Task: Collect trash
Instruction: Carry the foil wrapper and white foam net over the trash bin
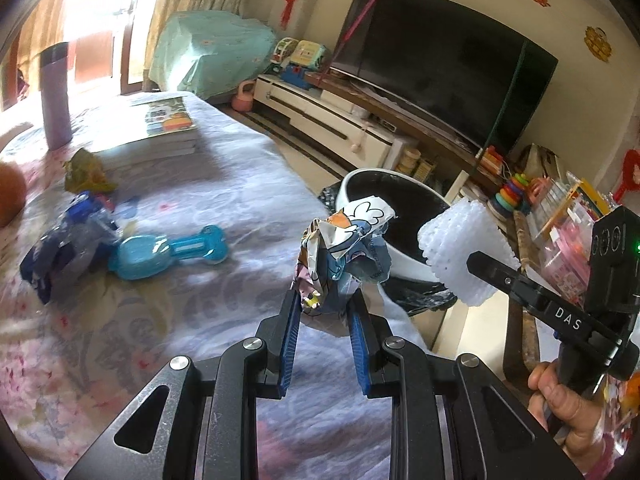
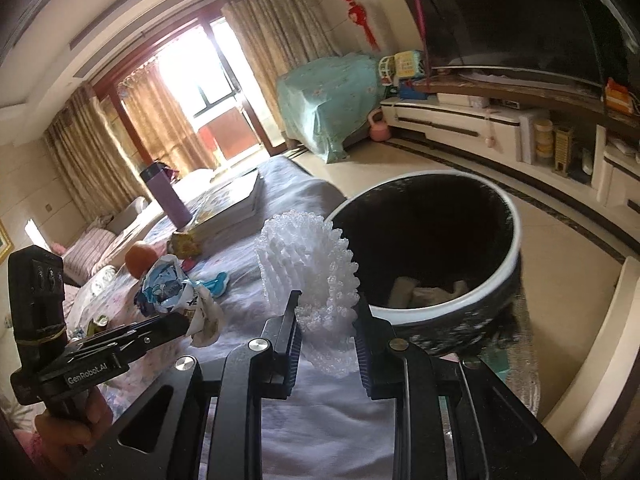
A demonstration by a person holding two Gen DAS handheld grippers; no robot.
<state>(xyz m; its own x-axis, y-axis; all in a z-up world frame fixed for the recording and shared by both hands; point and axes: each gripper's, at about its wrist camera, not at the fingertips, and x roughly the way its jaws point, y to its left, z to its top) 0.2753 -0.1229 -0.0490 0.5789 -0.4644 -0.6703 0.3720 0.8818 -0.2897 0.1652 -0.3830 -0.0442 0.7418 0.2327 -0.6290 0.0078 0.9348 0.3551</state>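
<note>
My left gripper [image 1: 324, 300] is shut on a crumpled cartoon-printed wrapper [image 1: 348, 248], held above the table's right edge. My right gripper [image 2: 326, 312] is shut on a white foam fruit net [image 2: 308, 264], held just left of the trash bin's rim. The right gripper and its net also show in the left wrist view [image 1: 460, 252]; the left gripper and its wrapper show in the right wrist view [image 2: 176, 288]. The round trash bin [image 2: 516, 236], white-rimmed with a black liner, stands beside the table with pale scraps inside. It also shows in the left wrist view [image 1: 400, 256].
On the cloth-covered table [image 1: 240, 184] lie a blue-and-silver wrapper [image 1: 72, 240], a yellow-green wrapper [image 1: 86, 172], a blue bone-shaped toy [image 1: 168, 252], a stack of books [image 1: 160, 128], a purple flask [image 1: 56, 96] and an orange [image 2: 140, 262]. A TV cabinet [image 2: 460, 124] is beyond.
</note>
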